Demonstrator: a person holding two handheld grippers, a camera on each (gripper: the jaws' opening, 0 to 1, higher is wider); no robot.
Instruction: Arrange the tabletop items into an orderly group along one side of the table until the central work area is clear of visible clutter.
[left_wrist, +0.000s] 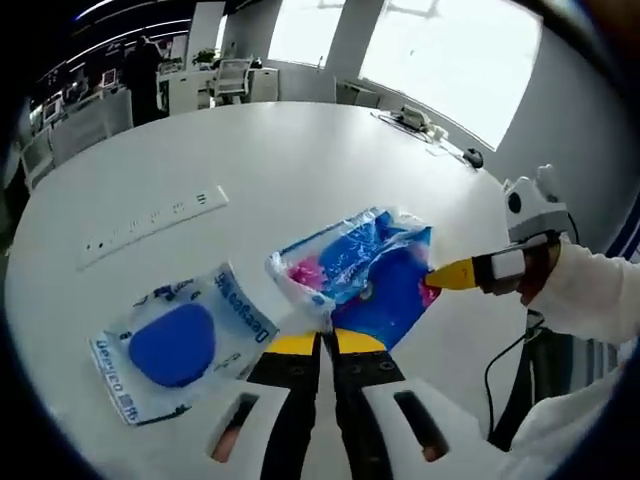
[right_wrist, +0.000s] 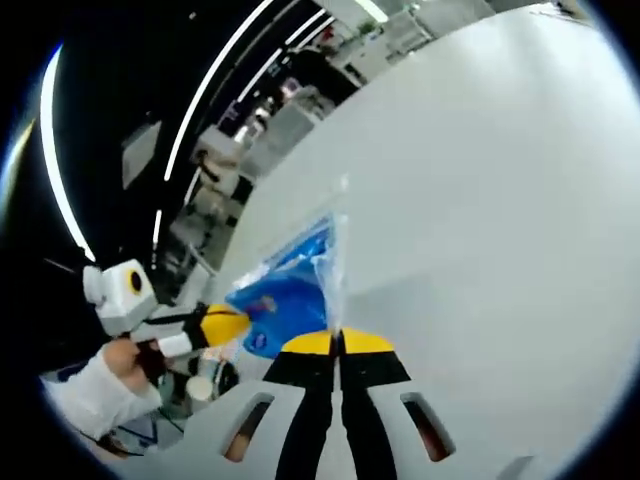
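Above the white table (left_wrist: 300, 170), both tongs are gripping one blue packet (left_wrist: 370, 270).
Left tongs (left_wrist: 320, 335) and right tongs (right_wrist: 338, 335) are pinching opposite edges; a pouch (left_wrist: 180, 345) is lying nearby.

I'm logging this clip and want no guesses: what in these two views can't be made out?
- Left gripper view: the print on the crinkled blue and pink plastic packet is too blurred to read.
- Left gripper view: the clear pouch holding a blue oval pad has lettering that is only partly legible.
- Right gripper view: the packet is held edge-on, its face hidden.
- Right gripper view: items under the left gripper are too small to identify.
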